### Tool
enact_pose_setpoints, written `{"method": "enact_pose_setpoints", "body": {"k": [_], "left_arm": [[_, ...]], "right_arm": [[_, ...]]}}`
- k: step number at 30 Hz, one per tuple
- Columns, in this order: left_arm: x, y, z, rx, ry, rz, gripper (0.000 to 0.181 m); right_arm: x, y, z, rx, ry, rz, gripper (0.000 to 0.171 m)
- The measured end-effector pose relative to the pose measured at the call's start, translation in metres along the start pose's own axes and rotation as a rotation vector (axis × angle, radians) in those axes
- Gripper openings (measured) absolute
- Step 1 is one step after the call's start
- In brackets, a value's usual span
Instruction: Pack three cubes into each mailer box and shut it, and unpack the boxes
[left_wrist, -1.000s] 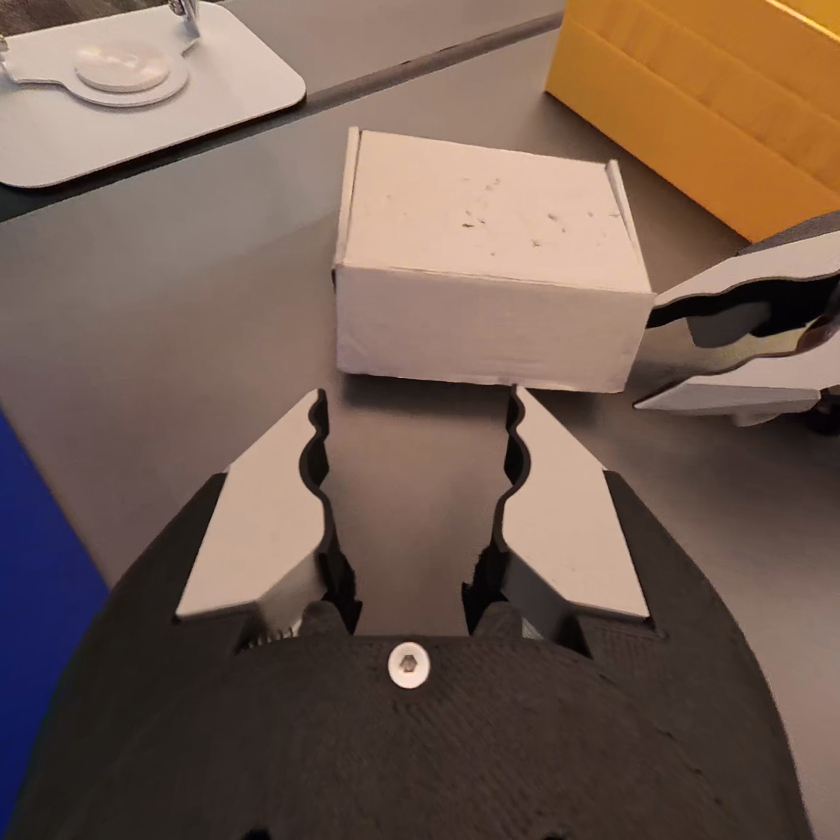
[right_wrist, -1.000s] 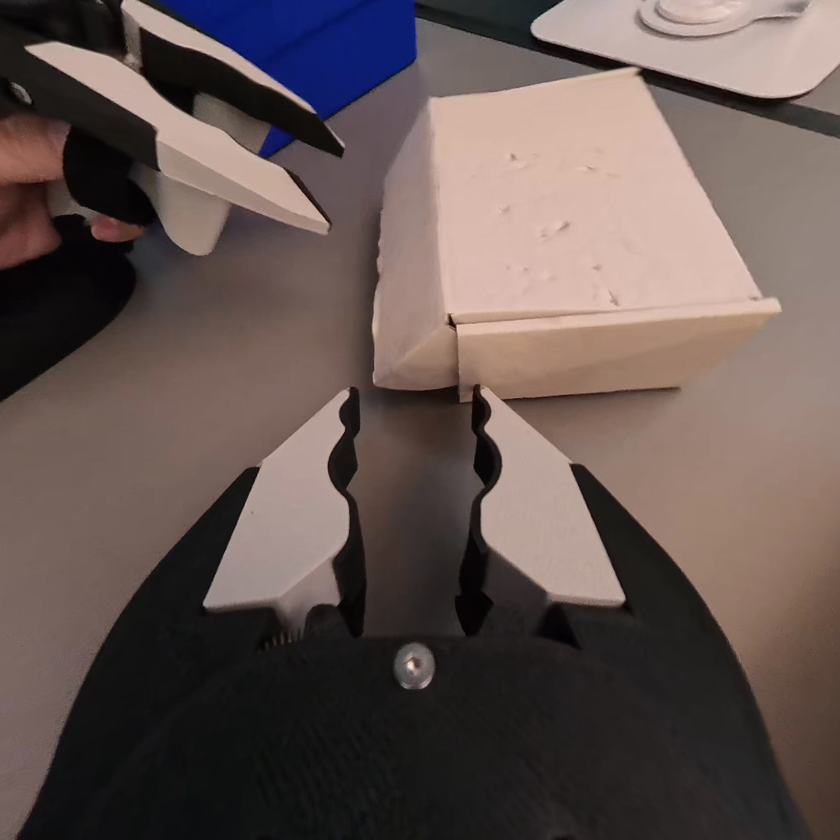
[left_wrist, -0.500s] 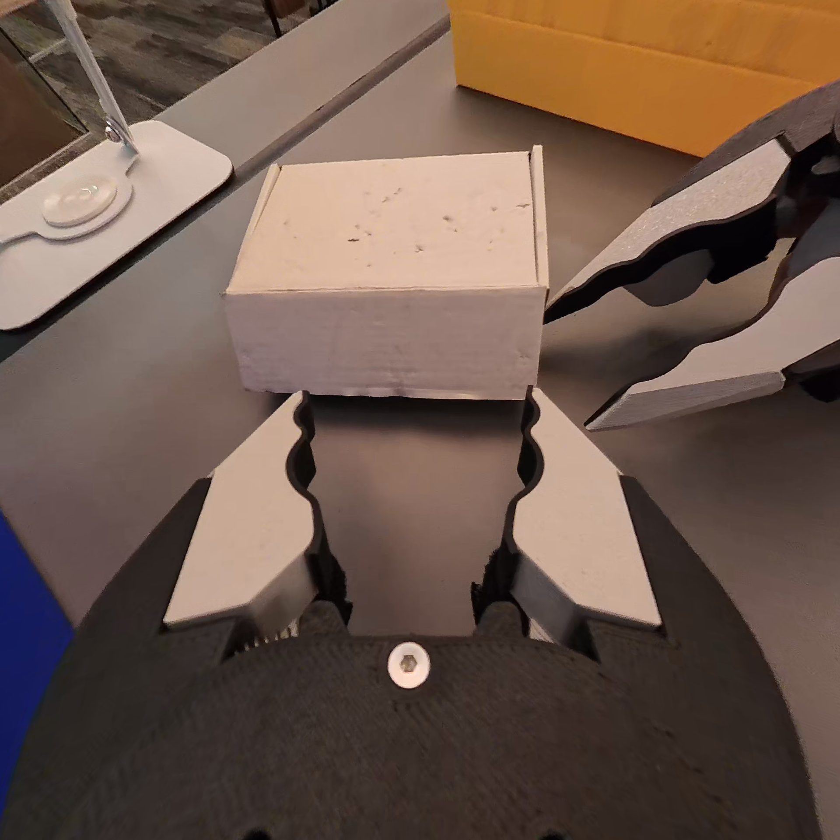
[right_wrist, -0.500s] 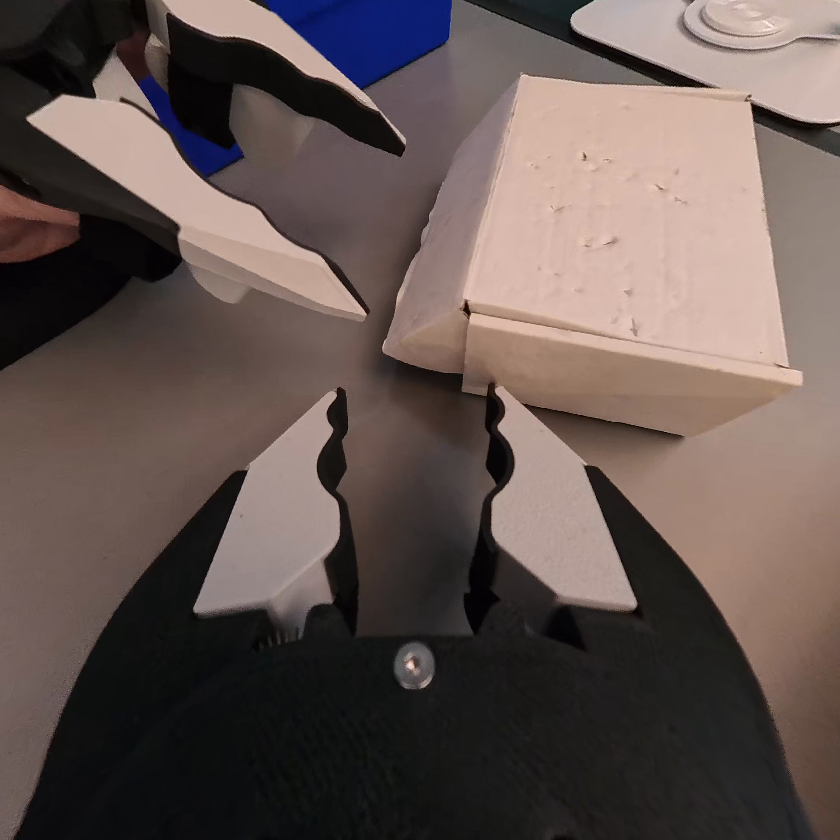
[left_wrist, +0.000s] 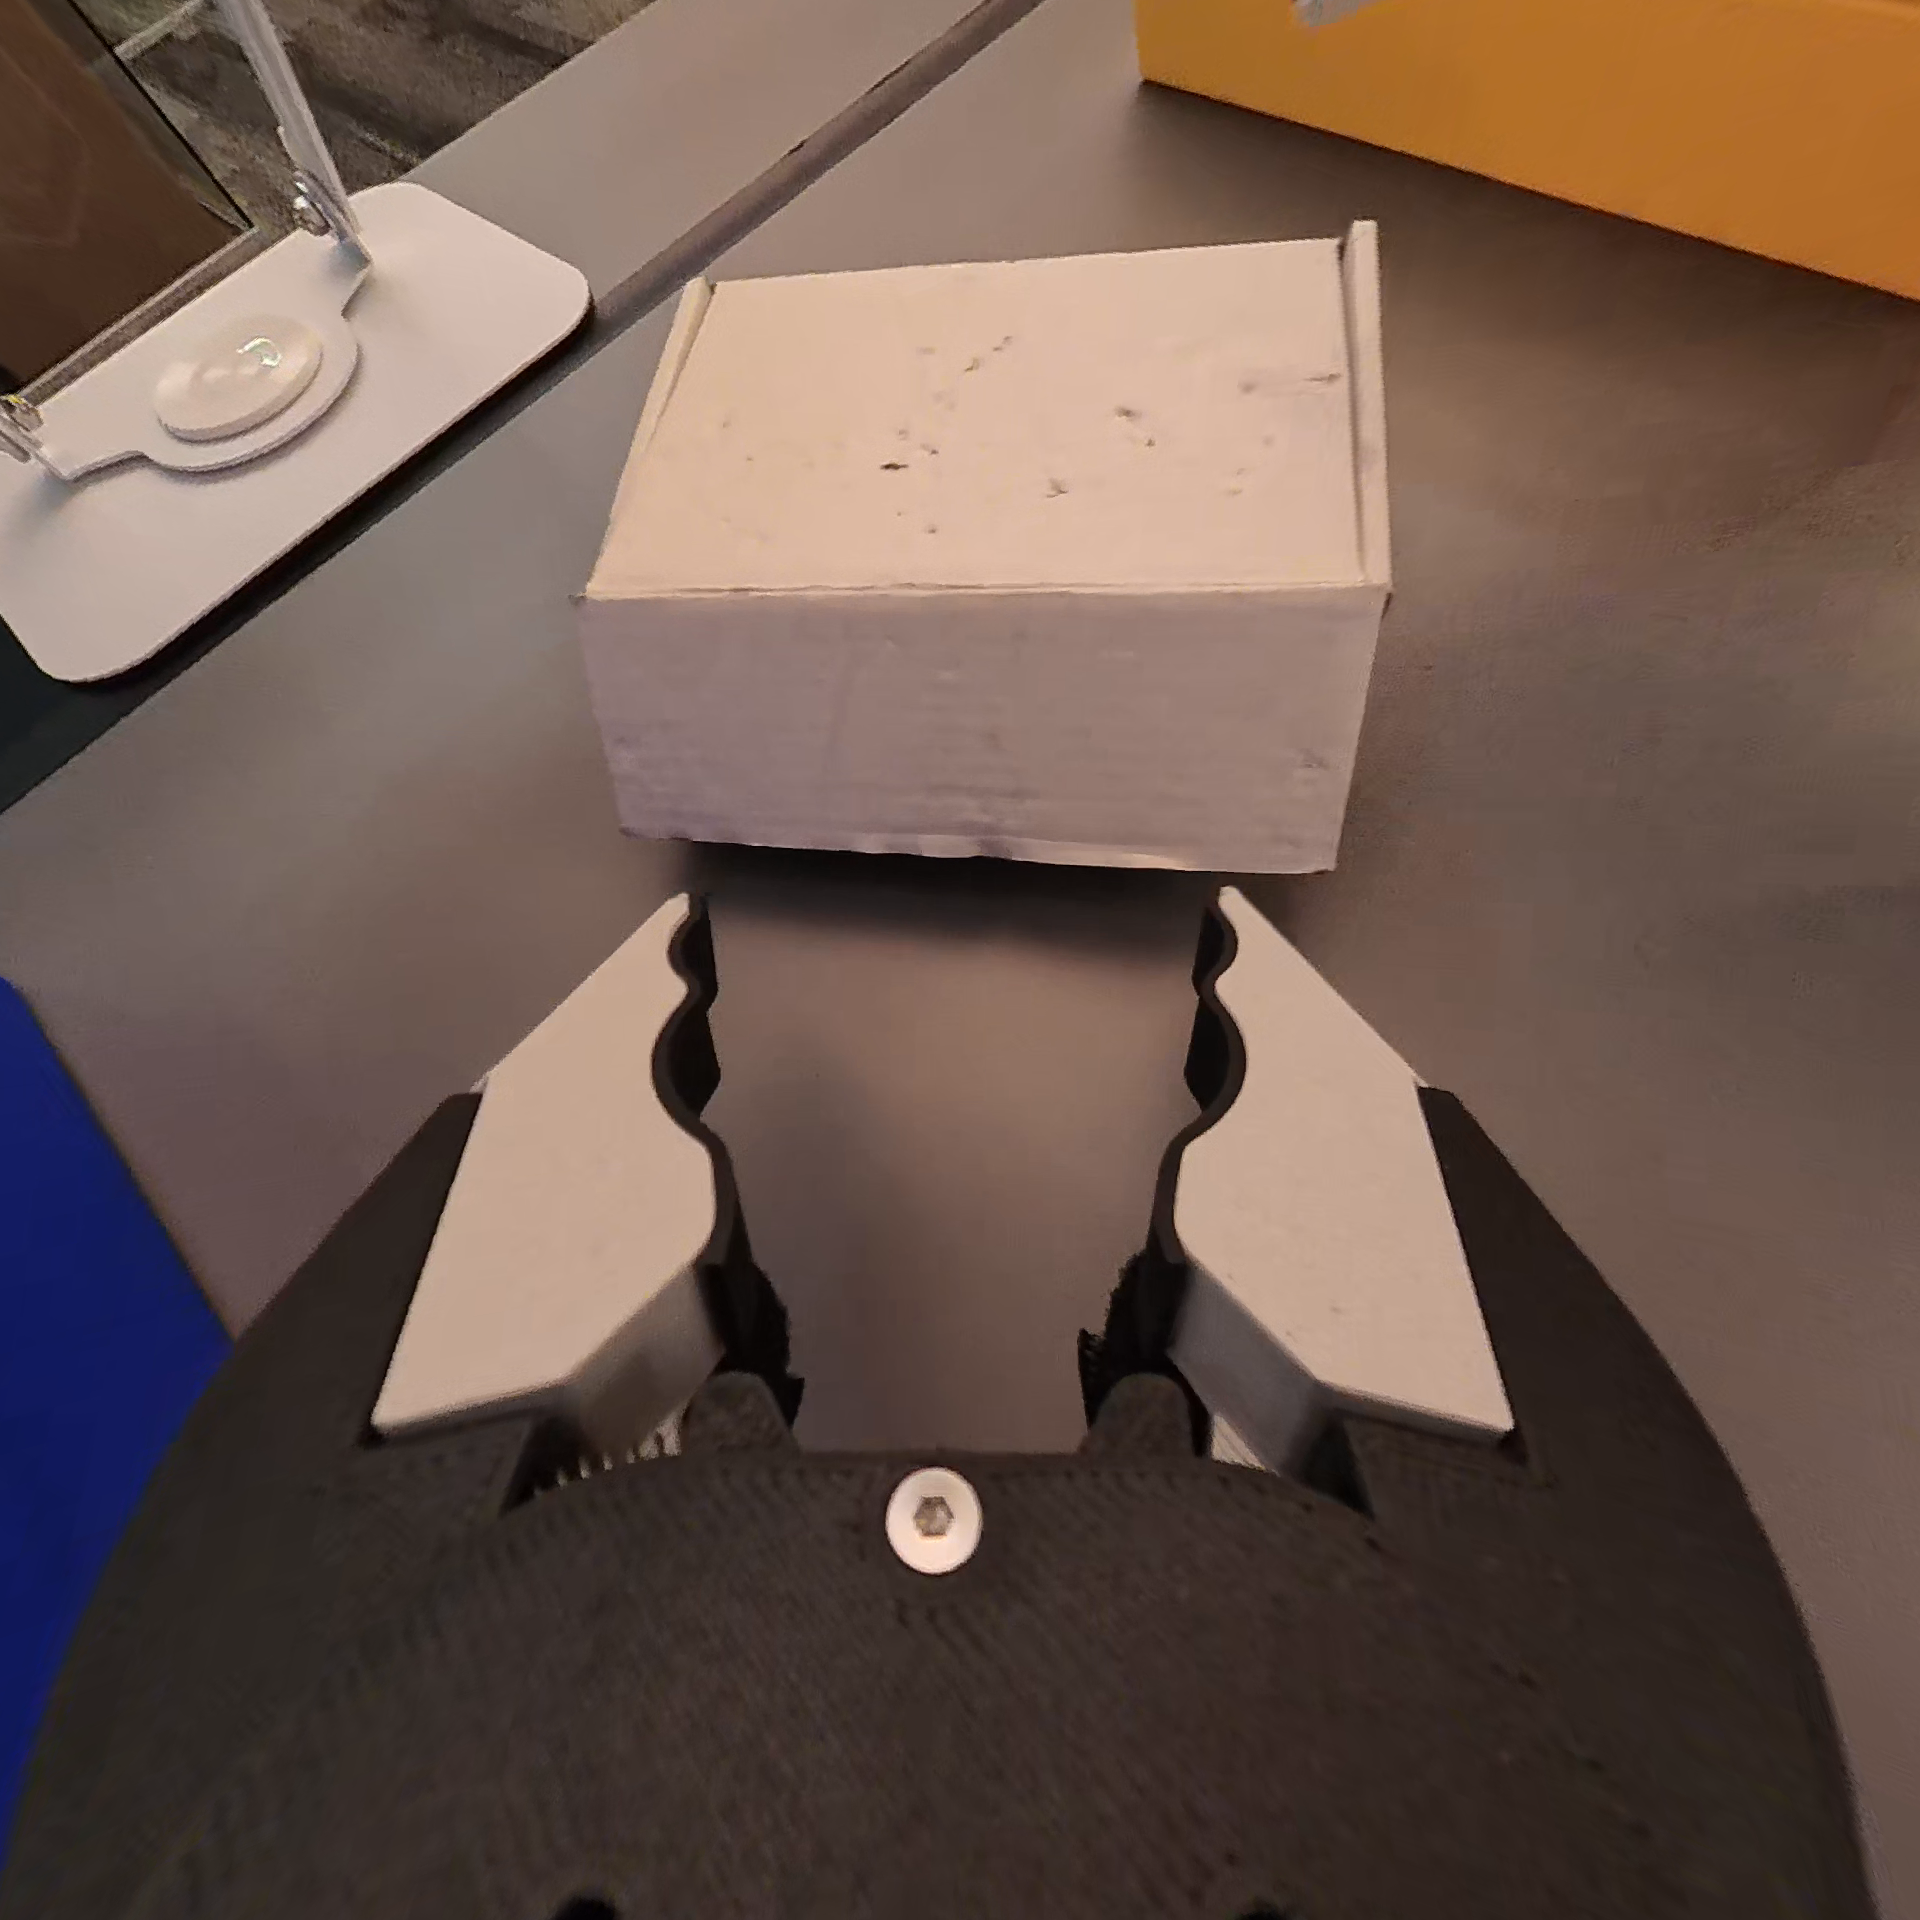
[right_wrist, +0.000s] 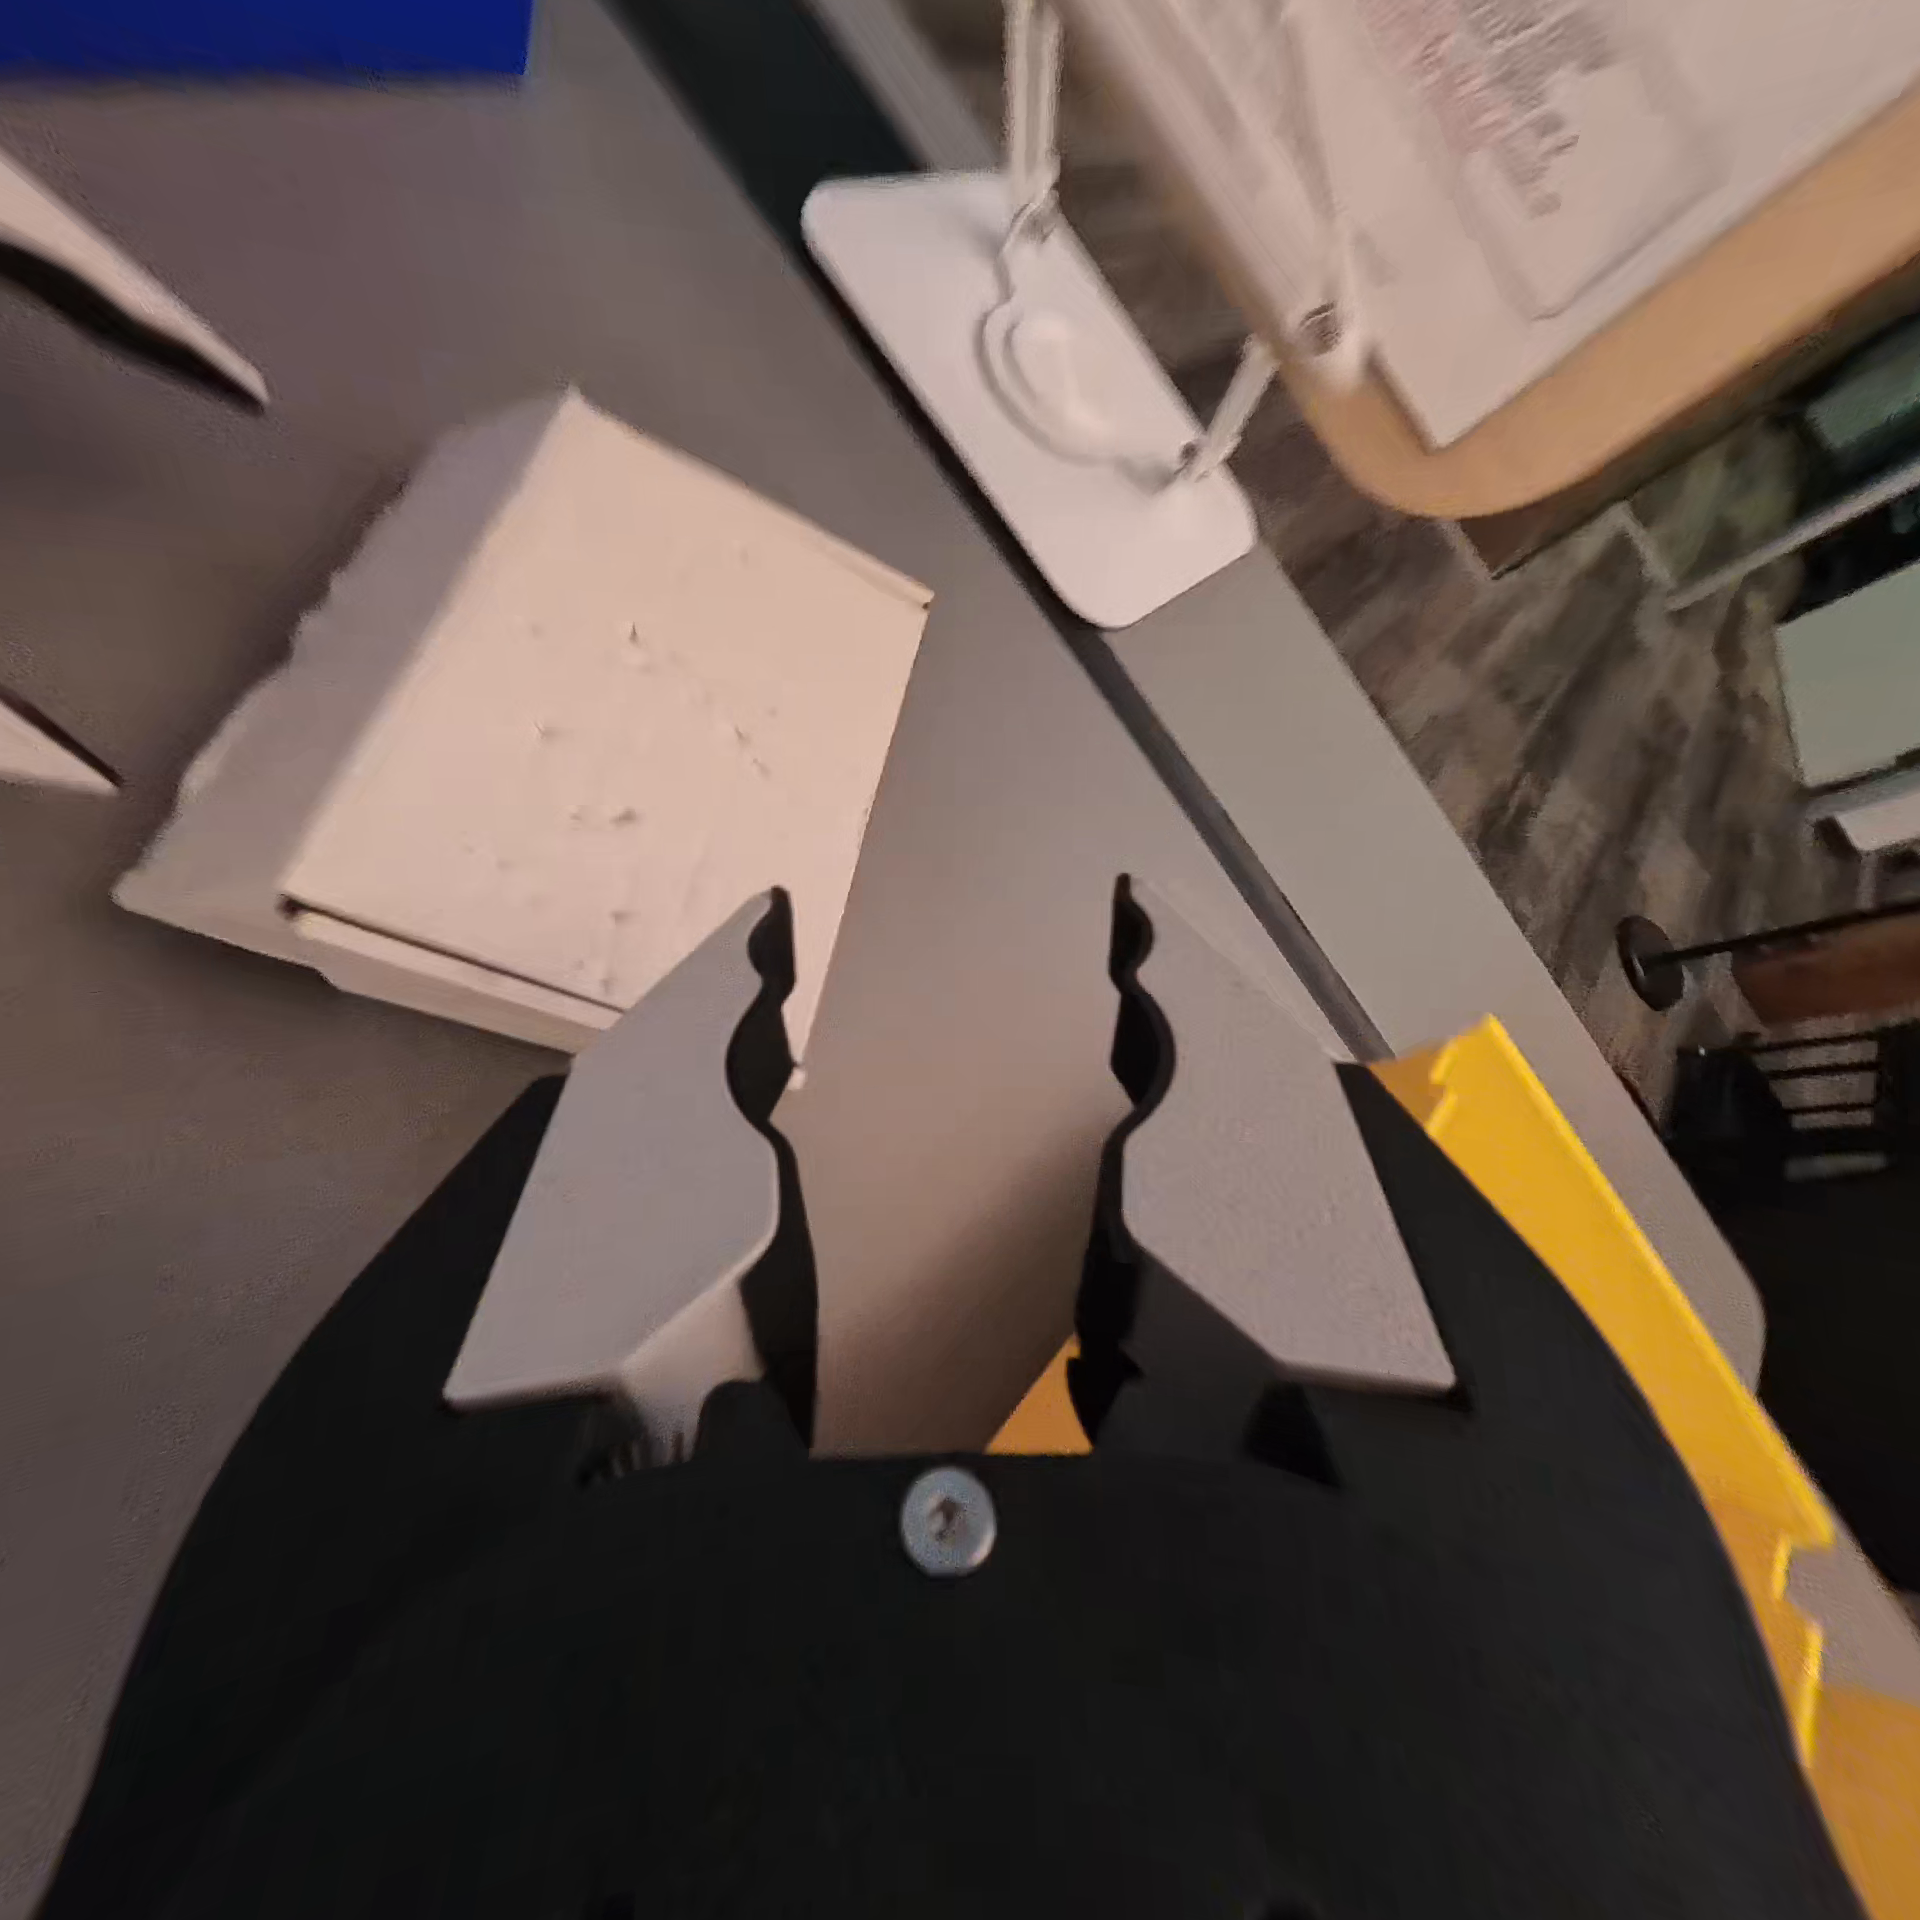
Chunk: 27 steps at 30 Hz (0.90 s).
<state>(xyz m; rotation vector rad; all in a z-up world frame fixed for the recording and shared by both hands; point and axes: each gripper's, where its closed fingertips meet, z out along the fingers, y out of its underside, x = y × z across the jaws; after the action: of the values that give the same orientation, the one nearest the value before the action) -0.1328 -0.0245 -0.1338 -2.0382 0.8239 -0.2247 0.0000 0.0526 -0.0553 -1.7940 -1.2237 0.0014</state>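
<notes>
A shut white mailer box (left_wrist: 987, 540) sits on the grey table. In the left wrist view it lies straight ahead of my left gripper (left_wrist: 956, 914), which is open and empty, its fingertips just short of the box's near wall. In the right wrist view the same box (right_wrist: 582, 748) lies to the left of my right gripper (right_wrist: 945, 904), which is open, empty and raised above the table, tilted toward the far edge. The left gripper's fingertips (right_wrist: 156, 343) show at the left edge of the right wrist view. No cubes are in view.
A yellow bin (left_wrist: 1558, 114) stands at the back right and shows under my right gripper (right_wrist: 1621, 1309). A blue bin (left_wrist: 73, 1226) is at the left. A white stand base (left_wrist: 260, 416) sits beyond the table seam (right_wrist: 1174, 717). The table edge and floor lie right.
My right gripper has lifted and swung right, away from the box and over the yellow bin, leaving the left wrist view. My left gripper has opened wider and stays facing the box.
</notes>
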Motion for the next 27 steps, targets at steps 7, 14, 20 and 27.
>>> {"method": "enact_pose_setpoints", "body": {"k": [7,14,20,27], "left_arm": [[-0.013,-0.002,0.001,0.005,-0.048,-0.017,0.089],[-0.015,-0.005,0.012,-0.021,-0.025,0.022,0.09],[0.002,0.001,0.003,-0.042,0.056,0.06,0.089],[0.017,0.012,-0.011,-0.071,0.158,0.09,0.093]], "right_arm": [[0.025,0.012,0.065,-0.172,0.054,-0.205,0.047],[-0.008,0.019,0.087,-0.178,-0.093,-0.284,0.012],[-0.03,0.028,0.065,-0.293,-0.179,-0.31,0.0],[-0.06,0.042,0.031,-0.351,-0.369,-0.362,0.0]]}}
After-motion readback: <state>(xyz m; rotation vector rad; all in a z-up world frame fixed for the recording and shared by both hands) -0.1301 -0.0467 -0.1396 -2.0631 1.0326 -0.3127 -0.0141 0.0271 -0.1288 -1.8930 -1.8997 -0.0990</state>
